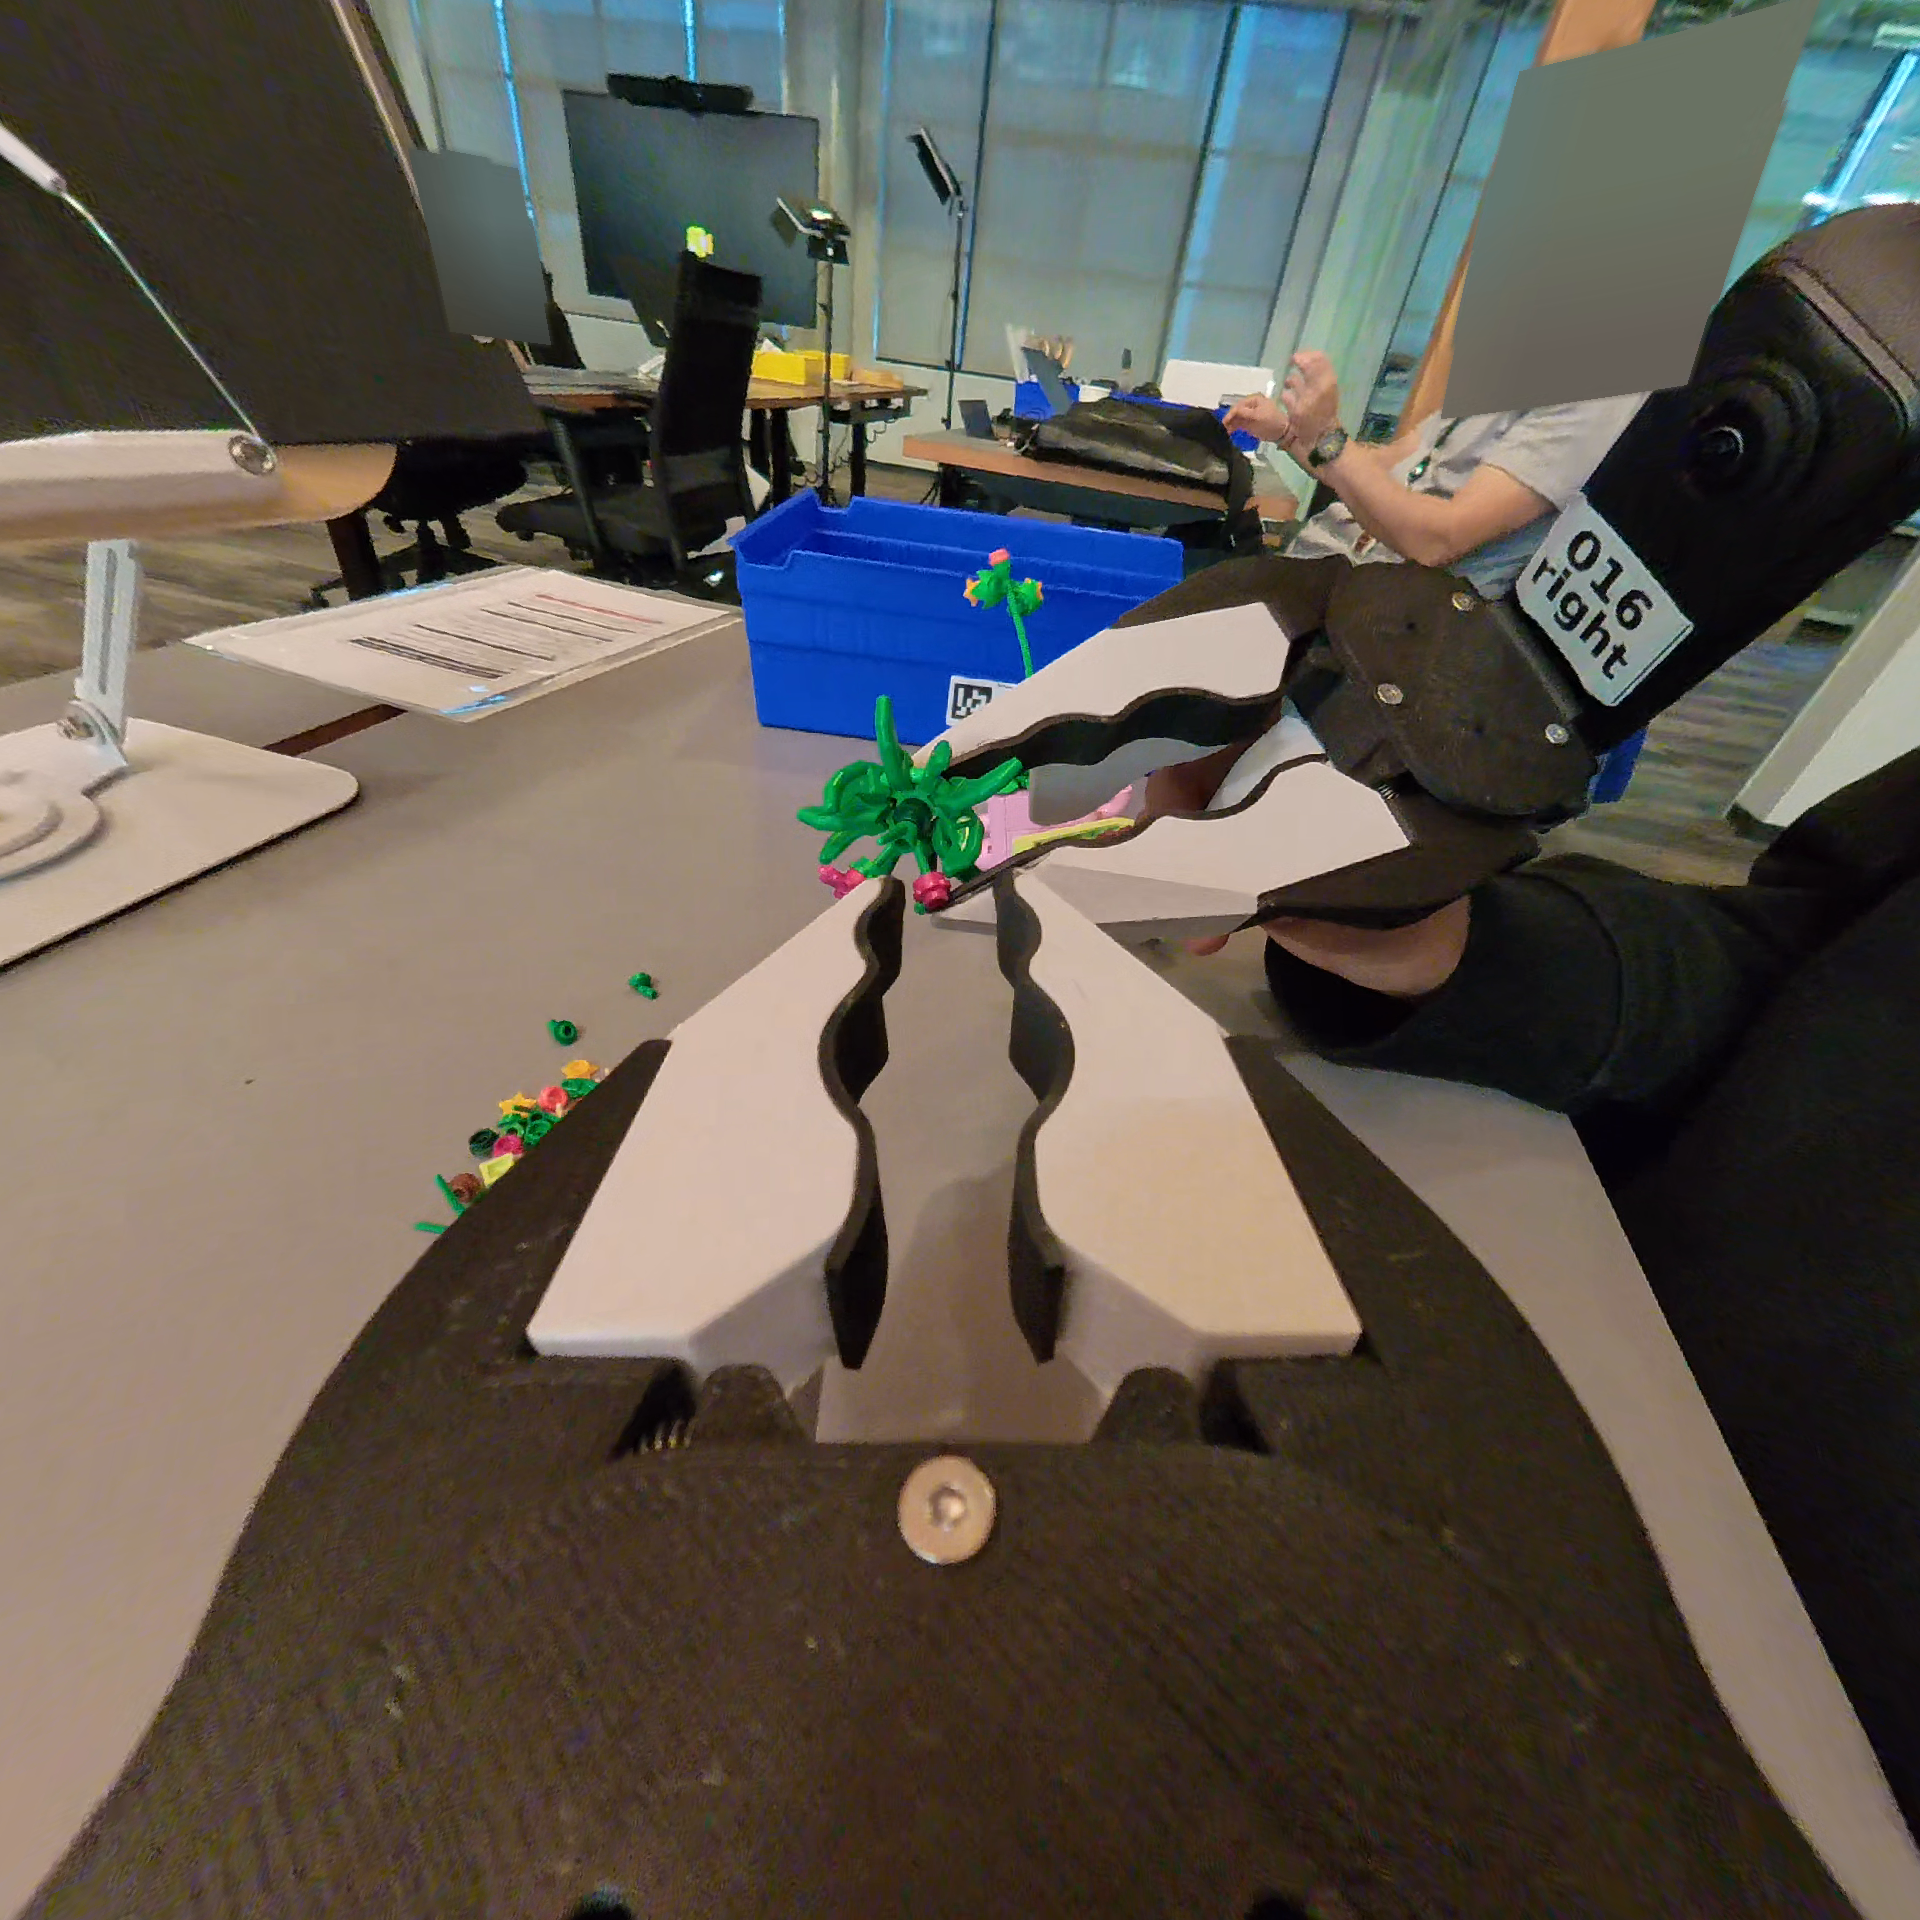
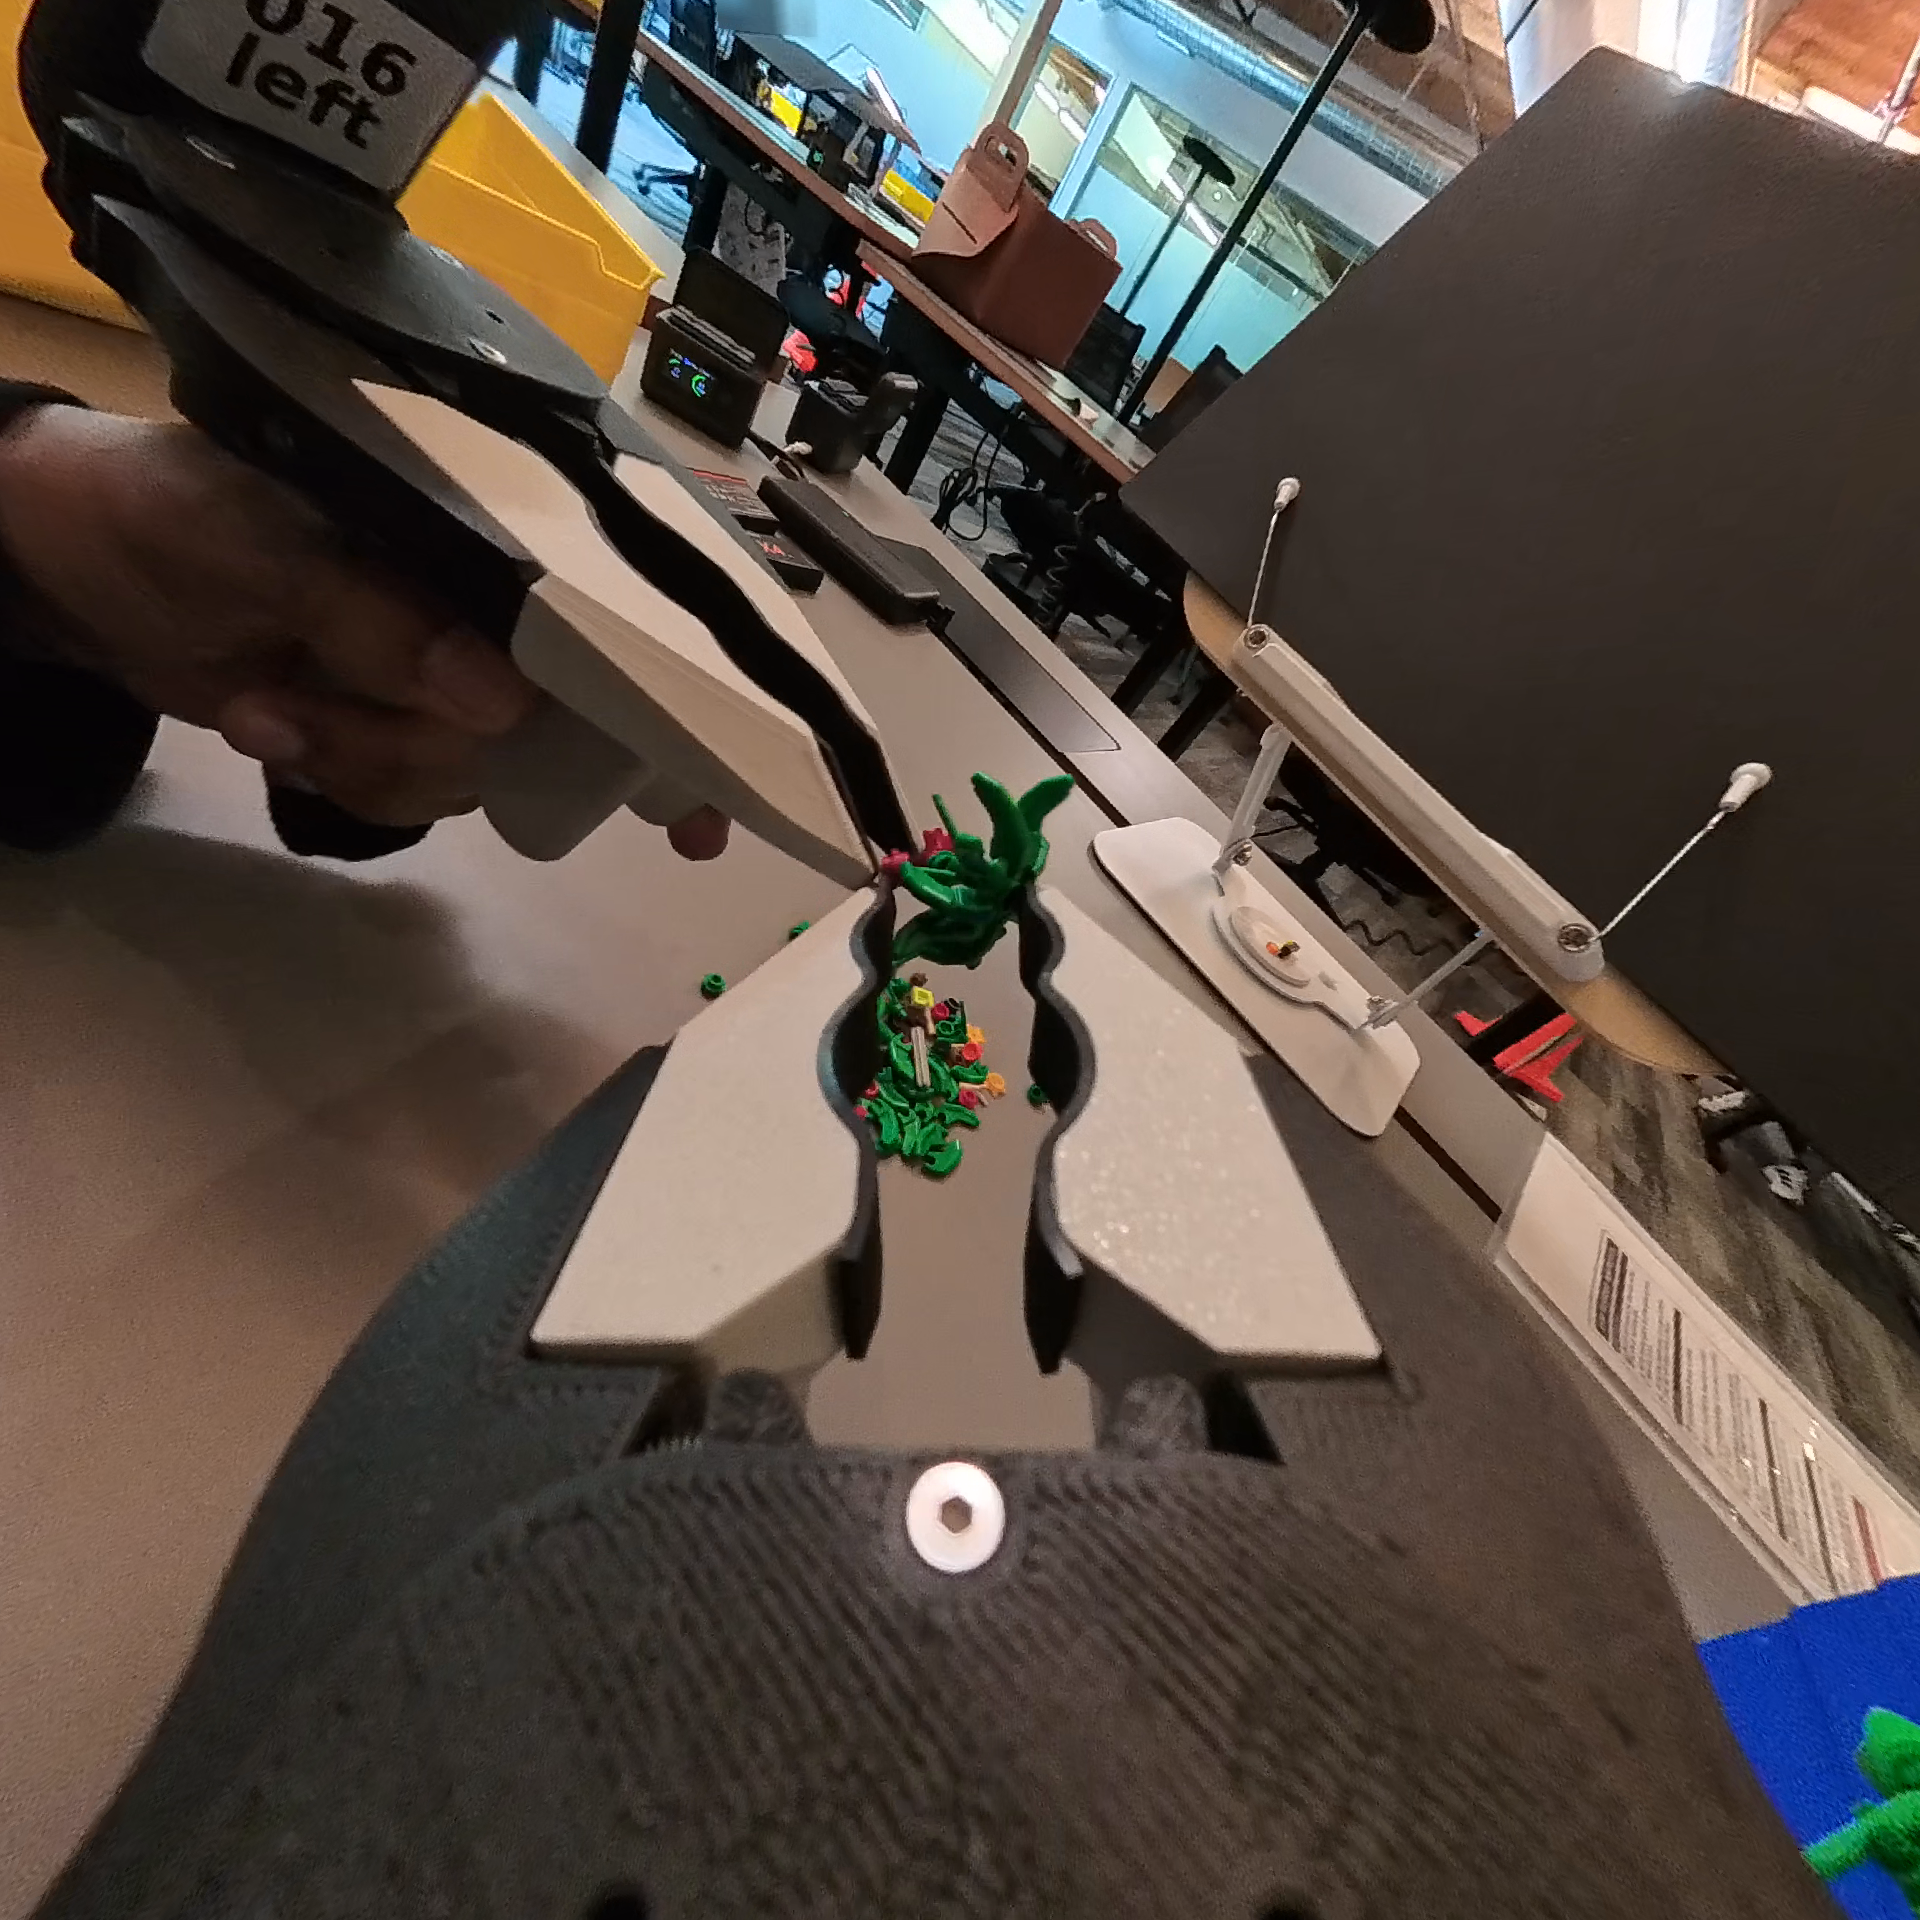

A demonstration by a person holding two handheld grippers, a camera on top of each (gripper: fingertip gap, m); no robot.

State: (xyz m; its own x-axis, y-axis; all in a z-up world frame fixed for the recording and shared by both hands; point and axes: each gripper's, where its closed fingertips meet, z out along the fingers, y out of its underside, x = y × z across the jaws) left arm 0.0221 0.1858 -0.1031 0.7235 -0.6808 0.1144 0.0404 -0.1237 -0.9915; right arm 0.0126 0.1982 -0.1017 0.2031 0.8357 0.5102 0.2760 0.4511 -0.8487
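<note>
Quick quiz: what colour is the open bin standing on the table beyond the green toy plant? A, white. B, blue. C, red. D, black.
B: the left wrist view shows a blue bin on the table beyond the green toy plant.

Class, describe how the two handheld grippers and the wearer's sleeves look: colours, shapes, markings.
Both the left gripper and right gripper have textured black bodies, pale grey wedge fingers with wavy black inner pads and a silver centre screw. Each carries a white label. Sleeves are black.
</note>
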